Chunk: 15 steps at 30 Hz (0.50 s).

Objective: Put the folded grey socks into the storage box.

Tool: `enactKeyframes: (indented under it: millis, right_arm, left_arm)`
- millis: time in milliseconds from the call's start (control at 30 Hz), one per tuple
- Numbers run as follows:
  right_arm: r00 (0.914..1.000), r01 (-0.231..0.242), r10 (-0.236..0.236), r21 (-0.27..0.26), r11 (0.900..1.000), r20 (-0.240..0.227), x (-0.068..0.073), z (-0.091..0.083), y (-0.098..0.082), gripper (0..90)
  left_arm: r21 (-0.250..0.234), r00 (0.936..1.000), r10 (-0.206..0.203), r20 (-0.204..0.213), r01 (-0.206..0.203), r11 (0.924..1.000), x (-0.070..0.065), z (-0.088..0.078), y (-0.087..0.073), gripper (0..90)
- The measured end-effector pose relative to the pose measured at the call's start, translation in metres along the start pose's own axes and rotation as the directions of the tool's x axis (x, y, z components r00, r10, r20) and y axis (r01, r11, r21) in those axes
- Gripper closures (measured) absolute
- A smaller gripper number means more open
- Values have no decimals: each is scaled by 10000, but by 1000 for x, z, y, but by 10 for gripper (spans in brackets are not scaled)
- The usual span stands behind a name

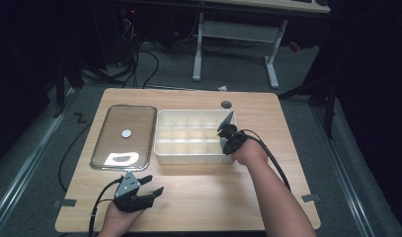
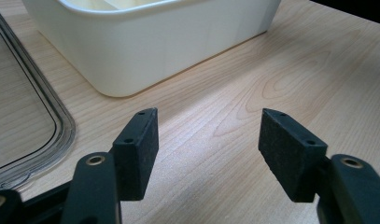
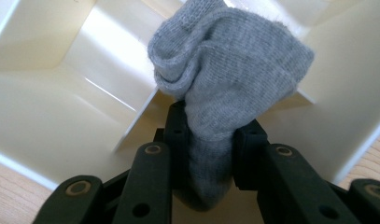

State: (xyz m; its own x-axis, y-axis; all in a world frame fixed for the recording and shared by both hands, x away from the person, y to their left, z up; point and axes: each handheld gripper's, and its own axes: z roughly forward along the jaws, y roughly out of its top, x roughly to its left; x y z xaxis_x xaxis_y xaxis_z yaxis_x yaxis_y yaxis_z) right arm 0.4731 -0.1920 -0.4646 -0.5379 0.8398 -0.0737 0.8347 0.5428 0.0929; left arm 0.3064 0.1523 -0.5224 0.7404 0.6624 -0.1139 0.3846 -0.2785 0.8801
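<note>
A white divided box [image 1: 161, 150] stands in the middle of the wooden table [image 1: 208, 197]. My right gripper [image 1: 227, 134] is at the box's front right corner, shut on a bunched grey sock [image 3: 227, 79]. The sock bulges out above the pads, over the cream compartments of the box [image 3: 52, 93]. My left gripper [image 1: 154, 186] rests near the table's front left edge, jaws open with nothing between them. In the left gripper view its fingertips [image 2: 141, 149] stand wide apart above bare wood, and the box's white wall [image 2: 150, 51] rises ahead.
A clear flat lid [image 1: 123, 136] with a round white sticker lies left of the box; its rim [image 2: 61, 121] curves close to my left gripper. A grey round disc [image 1: 226, 104] sits at the table's far edge. Cables and desk legs stand on the floor beyond.
</note>
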Motion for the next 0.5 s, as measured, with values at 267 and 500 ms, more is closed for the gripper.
enactKeyframes:
  millis: [267, 500]
  right_arm:
    - [9999, -116, 116, -66, 9999, 35, -1, -2, -1, 713]
    - [9987, -510, 510, 23, 9987, -55, 0, -3, 1, 679]
  left_arm:
    - [134, 10000, 46, 47, -46, 9999, -1, 3, 0, 386]
    - [195, 10000, 39, 78, -40, 9998, -1, 4, 0, 386]
